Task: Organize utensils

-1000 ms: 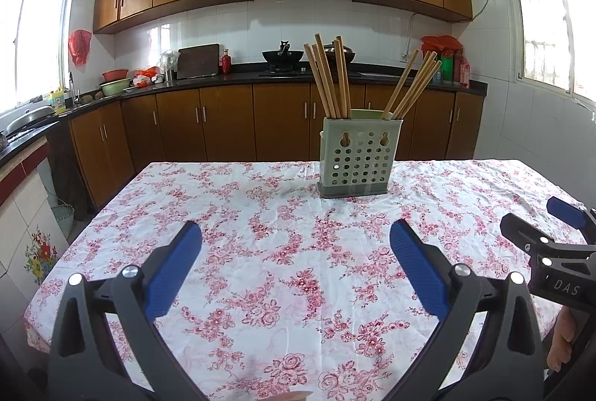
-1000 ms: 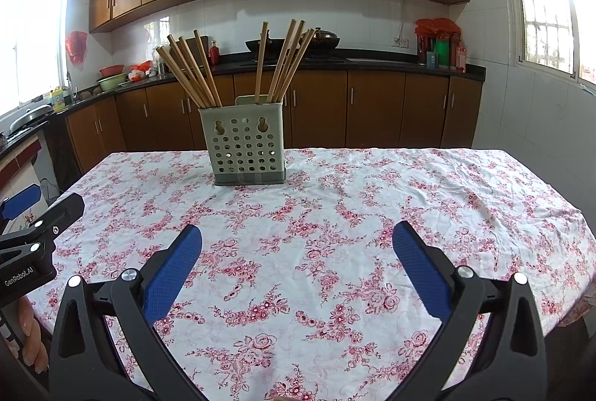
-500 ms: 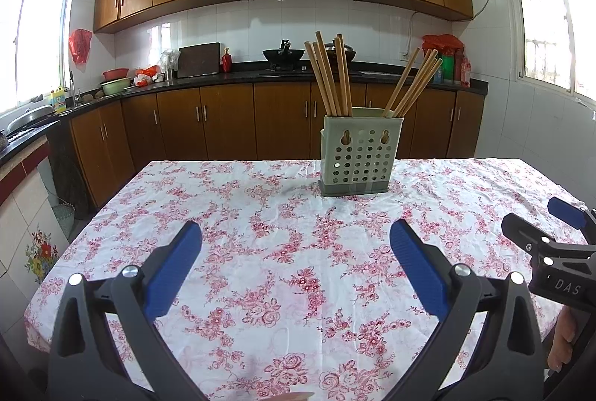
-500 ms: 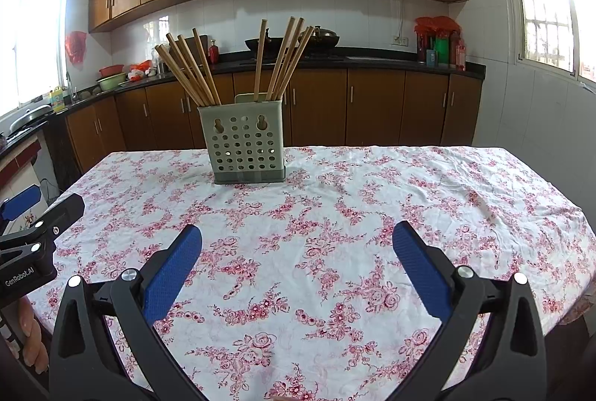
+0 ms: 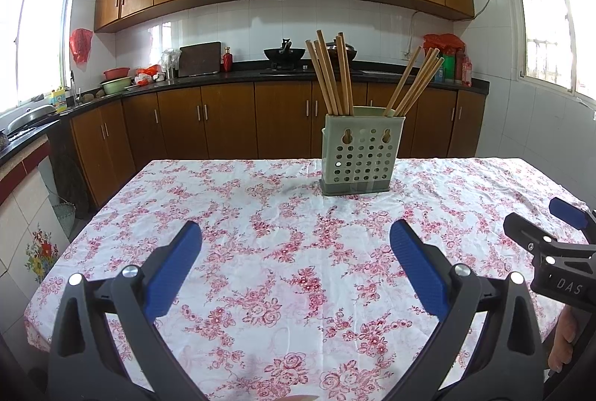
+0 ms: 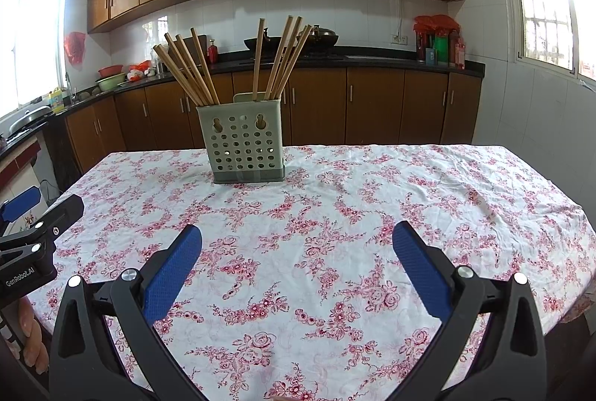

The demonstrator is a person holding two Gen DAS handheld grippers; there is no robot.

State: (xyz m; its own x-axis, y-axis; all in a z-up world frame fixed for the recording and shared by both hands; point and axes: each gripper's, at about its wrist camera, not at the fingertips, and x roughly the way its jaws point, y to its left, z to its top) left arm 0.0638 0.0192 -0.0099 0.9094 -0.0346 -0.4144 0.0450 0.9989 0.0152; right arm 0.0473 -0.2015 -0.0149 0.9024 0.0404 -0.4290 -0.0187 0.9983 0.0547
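A pale green perforated utensil holder (image 5: 360, 155) stands upright at the far side of the table and holds two bunches of wooden chopsticks (image 5: 333, 75), one in each half. It also shows in the right wrist view (image 6: 244, 142), with its chopsticks (image 6: 277, 60). My left gripper (image 5: 296, 244) is open and empty above the near part of the table. My right gripper (image 6: 297, 246) is open and empty too, well short of the holder. Each gripper shows at the edge of the other's view.
The table carries a white cloth with red flowers (image 5: 298, 252). Brown kitchen cabinets (image 5: 223, 125) and a dark counter with pots run behind it. The table's right edge (image 6: 573, 215) drops off near a tiled wall.
Both views have barely shifted; the holder sits very slightly further right in the left wrist view. Both grippers stay open and empty.
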